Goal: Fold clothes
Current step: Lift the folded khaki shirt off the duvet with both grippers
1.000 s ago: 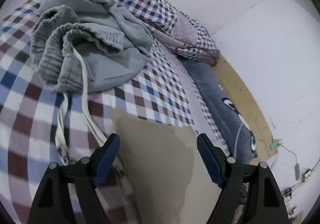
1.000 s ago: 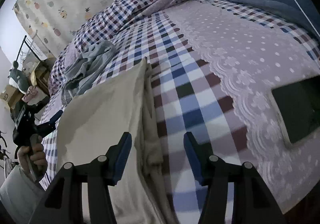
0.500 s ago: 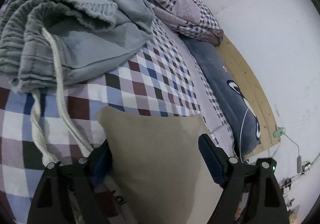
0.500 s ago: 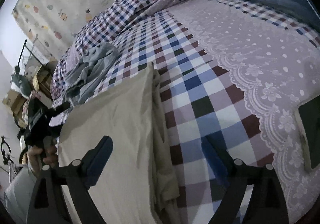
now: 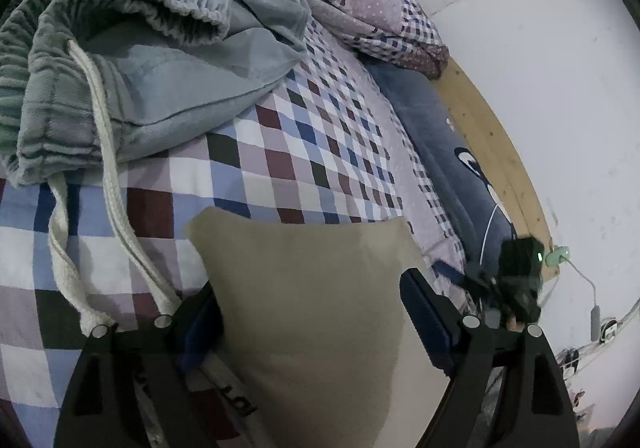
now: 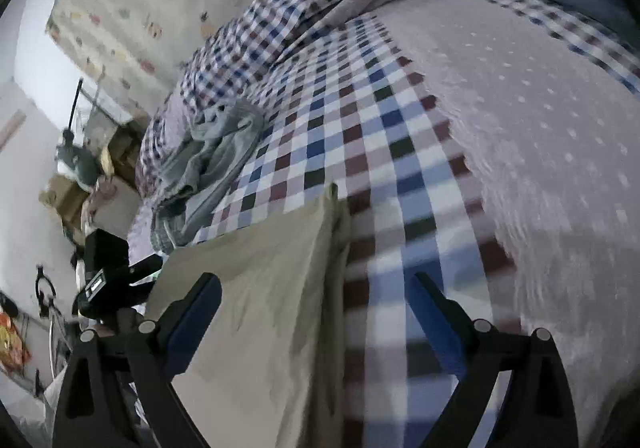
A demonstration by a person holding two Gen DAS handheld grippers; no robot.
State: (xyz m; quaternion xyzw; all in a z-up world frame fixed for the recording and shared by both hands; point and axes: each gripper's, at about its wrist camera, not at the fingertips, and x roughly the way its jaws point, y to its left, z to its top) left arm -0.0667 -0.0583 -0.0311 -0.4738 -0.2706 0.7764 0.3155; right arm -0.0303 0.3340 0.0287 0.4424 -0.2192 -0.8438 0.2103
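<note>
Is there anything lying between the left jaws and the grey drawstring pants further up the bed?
Yes. The folded beige garment lies between the open jaws of the left gripper, in front of the grey pants. The pants' white drawstring trails down beside the left jaw over the checked bedsheet.

right gripper [image 6: 316, 312]: jaws opening, wider than before | beige garment [image 6: 256, 312]: released | left gripper [image 5: 312, 312]: nearer grey trousers [image 5: 160, 60]
</note>
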